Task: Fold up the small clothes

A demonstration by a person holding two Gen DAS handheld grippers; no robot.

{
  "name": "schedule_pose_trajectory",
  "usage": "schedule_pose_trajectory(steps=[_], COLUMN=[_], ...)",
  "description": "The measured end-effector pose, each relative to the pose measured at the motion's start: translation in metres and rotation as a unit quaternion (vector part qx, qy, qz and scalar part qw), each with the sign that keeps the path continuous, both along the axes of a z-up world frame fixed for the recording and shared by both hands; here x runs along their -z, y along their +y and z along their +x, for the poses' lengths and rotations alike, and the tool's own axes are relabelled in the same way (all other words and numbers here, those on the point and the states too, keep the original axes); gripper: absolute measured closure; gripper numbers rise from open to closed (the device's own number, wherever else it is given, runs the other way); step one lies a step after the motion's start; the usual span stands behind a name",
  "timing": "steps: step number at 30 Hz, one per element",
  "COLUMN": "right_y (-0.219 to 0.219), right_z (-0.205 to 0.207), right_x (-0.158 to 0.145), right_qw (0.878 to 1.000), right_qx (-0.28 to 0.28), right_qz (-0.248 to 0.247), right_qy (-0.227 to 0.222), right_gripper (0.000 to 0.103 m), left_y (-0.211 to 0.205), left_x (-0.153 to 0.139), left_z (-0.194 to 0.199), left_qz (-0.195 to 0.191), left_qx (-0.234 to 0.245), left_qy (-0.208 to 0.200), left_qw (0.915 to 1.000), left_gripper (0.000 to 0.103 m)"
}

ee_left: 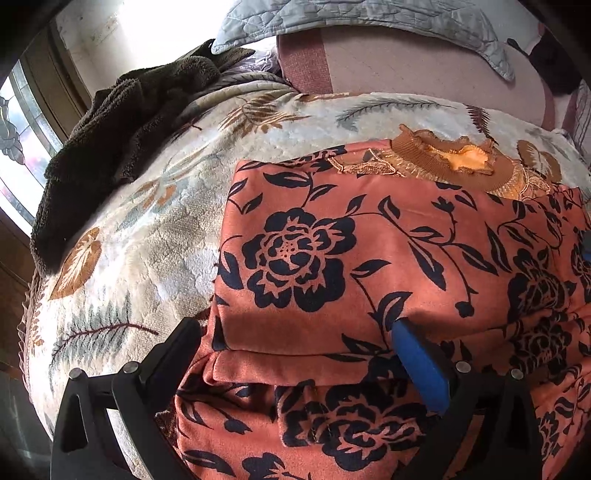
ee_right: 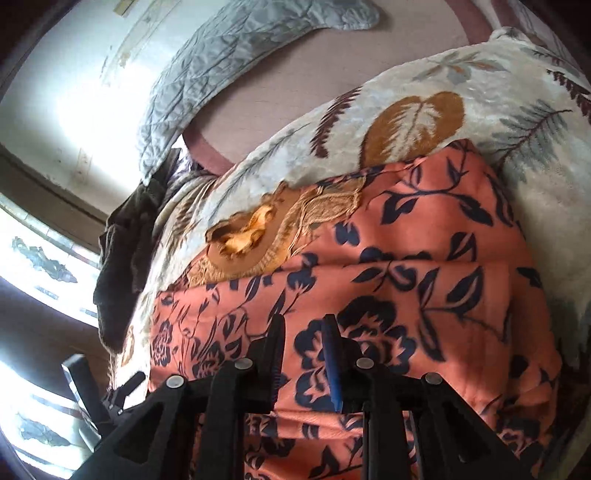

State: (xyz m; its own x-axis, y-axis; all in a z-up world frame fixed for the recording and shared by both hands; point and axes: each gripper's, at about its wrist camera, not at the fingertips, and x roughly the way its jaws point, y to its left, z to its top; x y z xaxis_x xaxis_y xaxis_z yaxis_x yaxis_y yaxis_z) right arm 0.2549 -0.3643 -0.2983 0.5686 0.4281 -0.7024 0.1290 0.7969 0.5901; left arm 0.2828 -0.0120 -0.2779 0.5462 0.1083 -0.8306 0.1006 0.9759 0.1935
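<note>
An orange-red garment with a dark floral print [ee_left: 332,251] and a tan ribbed collar [ee_left: 454,158] lies partly folded on a leaf-patterned blanket [ee_left: 147,229]. My left gripper [ee_left: 295,332] is wide open at the garment's near left edge, one finger on each side of a folded layer, the blue-padded finger [ee_left: 417,362] resting on the cloth. In the right wrist view the garment [ee_right: 388,258] fills the middle, collar [ee_right: 243,236] at the left. My right gripper [ee_right: 303,325] has its fingers close together, a narrow gap between them, over the cloth; whether it pinches fabric is unclear.
A dark brown fleece [ee_left: 110,140] lies on the blanket's far left edge. A grey quilted cover [ee_left: 369,18] and a pink mattress [ee_left: 406,62] lie beyond. A bright window [ee_left: 18,140] is at the left. The left gripper shows low left in the right wrist view [ee_right: 103,398].
</note>
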Motion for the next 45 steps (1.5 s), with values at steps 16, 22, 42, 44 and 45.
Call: schedule_pose_trajectory(steps=[16,22,42,44,45], right_y=[0.094,0.090,0.083,0.078,0.076], right_z=[0.015,0.007,0.004,0.004,0.005], right_x=[0.013,0.004,-0.003,-0.003,-0.002], right_qw=[0.989,0.992,0.993,0.994,0.995], right_qx=[-0.117,-0.108,-0.088,-0.078,-0.075], right_qz=[-0.086,-0.061,-0.068,-0.067,-0.065], right_qy=[0.017,-0.005,-0.026,-0.025,-0.022], right_gripper=[0.075,0.075,0.075,0.075,0.075], left_y=[0.011,0.009,0.012,0.012,0.012], left_x=[-0.025,-0.029,-0.036,-0.037,-0.036], left_z=[-0.008,-0.011,-0.012,-0.012,-0.012], left_qz=[-0.019,-0.020,-0.022,-0.021,-0.020], left_qx=[-0.002,0.002,-0.009,-0.010,-0.011], left_qy=[-0.065,-0.076,-0.096,-0.097,-0.097], left_qw=[0.9977,0.9969,0.9951,0.9951,0.9951], left_gripper=[0.000,0.000,0.000,0.000,0.000])
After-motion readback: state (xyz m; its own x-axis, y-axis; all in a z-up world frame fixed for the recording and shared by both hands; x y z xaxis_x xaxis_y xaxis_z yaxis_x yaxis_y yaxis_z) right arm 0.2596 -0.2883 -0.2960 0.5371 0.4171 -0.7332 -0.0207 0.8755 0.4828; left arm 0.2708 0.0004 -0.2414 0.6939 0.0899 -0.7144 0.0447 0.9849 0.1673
